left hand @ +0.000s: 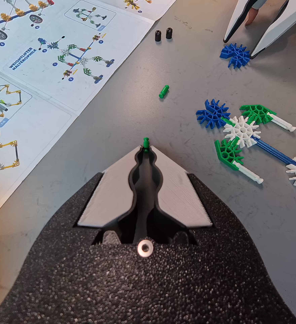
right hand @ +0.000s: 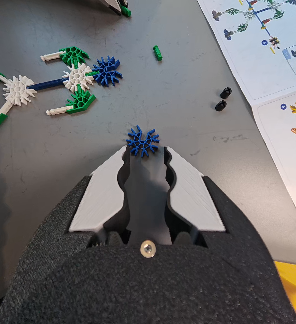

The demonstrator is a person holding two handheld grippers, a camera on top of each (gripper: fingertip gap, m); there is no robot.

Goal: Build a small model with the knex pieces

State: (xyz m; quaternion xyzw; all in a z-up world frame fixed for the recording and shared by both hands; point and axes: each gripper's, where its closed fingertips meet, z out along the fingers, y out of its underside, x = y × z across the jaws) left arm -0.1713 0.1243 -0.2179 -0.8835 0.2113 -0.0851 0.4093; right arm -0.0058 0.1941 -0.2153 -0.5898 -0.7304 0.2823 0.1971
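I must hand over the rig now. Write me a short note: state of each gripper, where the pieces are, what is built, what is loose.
Left gripper: shut on a short green plastic rod.
Right gripper: open, loose blue snowflake-shaped connector at its fingertips on the grey table.
Built: assembly of white, green and blue connectors with rods, lying apart.
Loose: second short green rod, two small black caps.
Printed instruction sheet at the table side.
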